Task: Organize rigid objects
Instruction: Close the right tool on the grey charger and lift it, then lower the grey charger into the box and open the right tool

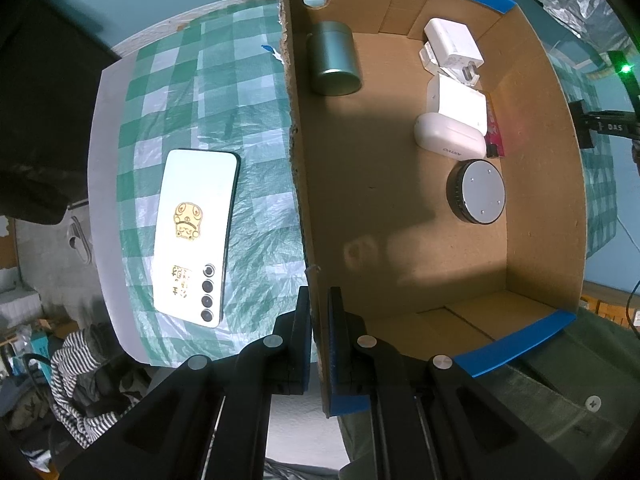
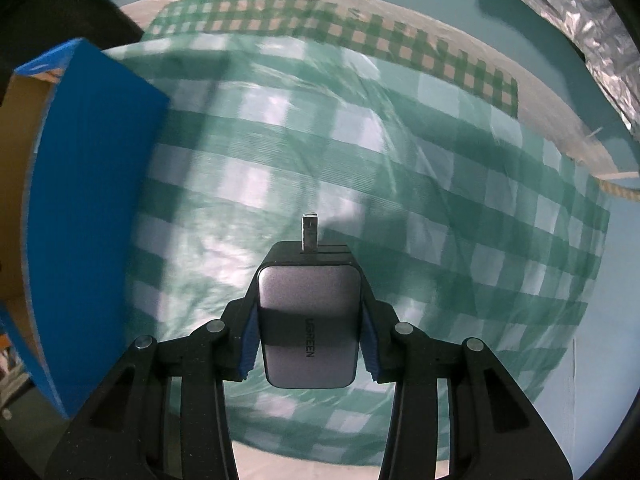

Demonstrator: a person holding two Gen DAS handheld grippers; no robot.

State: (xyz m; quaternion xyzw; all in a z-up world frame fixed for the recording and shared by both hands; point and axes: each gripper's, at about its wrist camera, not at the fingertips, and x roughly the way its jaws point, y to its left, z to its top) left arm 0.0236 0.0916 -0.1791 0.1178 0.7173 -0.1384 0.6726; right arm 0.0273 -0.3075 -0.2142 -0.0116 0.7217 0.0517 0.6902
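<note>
Fingers (image 1: 304, 320) of the left gripper (image 1: 319, 320) pinch the near part of the cardboard box's left wall (image 1: 298, 152), pressed almost together; right gripper (image 2: 308, 320) clamps a grey charger (image 2: 308, 316) between its blue pads, prongs pointing away, above the green checked cloth (image 2: 400, 200), the box's blue outer wall at its left; a white phone (image 1: 194, 236) lies face down left of the box; inside, a round black disc (image 1: 478, 192), white earbud case (image 1: 448, 136), white chargers (image 1: 452, 48); a green tin (image 1: 334, 60) at the far left.
</note>
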